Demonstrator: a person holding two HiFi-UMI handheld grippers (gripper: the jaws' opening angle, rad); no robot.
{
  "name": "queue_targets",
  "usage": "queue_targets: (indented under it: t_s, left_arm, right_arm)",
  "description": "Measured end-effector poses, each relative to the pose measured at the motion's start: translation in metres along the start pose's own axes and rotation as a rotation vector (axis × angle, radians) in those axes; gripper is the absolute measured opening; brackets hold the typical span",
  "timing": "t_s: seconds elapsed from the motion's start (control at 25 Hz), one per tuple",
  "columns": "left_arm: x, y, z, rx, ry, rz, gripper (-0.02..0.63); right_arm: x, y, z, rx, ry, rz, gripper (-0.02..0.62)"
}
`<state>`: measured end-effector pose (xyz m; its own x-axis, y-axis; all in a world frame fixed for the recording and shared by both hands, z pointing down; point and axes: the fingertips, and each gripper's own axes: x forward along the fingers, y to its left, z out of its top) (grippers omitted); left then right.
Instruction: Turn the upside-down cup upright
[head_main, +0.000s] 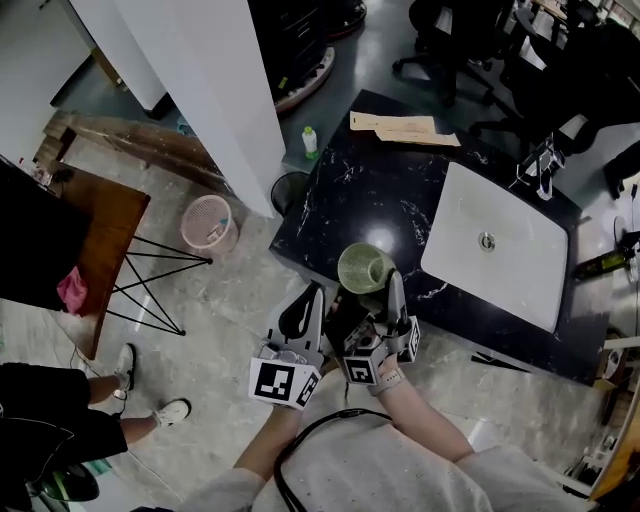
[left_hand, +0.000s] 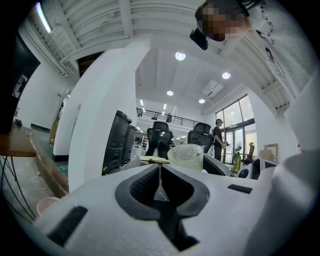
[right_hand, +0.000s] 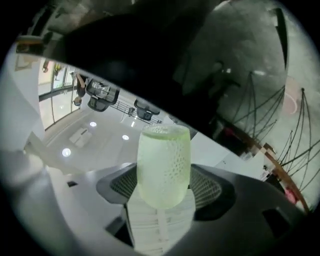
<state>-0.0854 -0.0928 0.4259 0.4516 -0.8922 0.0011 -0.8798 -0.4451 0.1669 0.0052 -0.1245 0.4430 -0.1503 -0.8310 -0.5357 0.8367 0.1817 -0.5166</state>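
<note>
A pale green dimpled cup (head_main: 365, 268) hangs over the near edge of the black marble counter (head_main: 370, 190), its open mouth facing up in the head view. My right gripper (head_main: 366, 292) is shut on it, one jaw on each side of its body. In the right gripper view the cup (right_hand: 164, 167) fills the gap between the jaws of the right gripper (right_hand: 164, 186), and the room behind looks rolled over. My left gripper (head_main: 303, 305) sits just left of the cup, shut and empty. Its view shows the left gripper (left_hand: 159, 186) with jaws meeting, and the cup (left_hand: 186, 157) beyond them.
A white sink basin (head_main: 495, 245) is set into the counter's right part, with papers (head_main: 405, 128) at its far end. A small bottle (head_main: 310, 140), a black bin (head_main: 290, 190) and a pink basket (head_main: 208, 222) stand on the floor left of it, by a white pillar (head_main: 200, 90). A brown table (head_main: 100, 230) stands at left.
</note>
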Motion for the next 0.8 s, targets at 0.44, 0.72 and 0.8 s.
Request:
queue_targets:
  t_s: [0.44,0.72,0.8]
  left_arm:
    - [0.006,0.002,0.0,0.046,-0.019,0.023,0.009]
    - [-0.001,0.004,0.0,0.063,-0.004,0.028,0.009]
    - [-0.002,0.005,0.0,0.067,-0.001,0.028,0.009]
  right_arm:
    - [0.006,0.005,0.006,0.23,-0.039,0.187,0.328]
    - [0.001,0.007,0.012,0.312,-0.086,0.273,0.328]
    - [-0.001,0.007,0.015,0.324,-0.099,0.289,0.328]
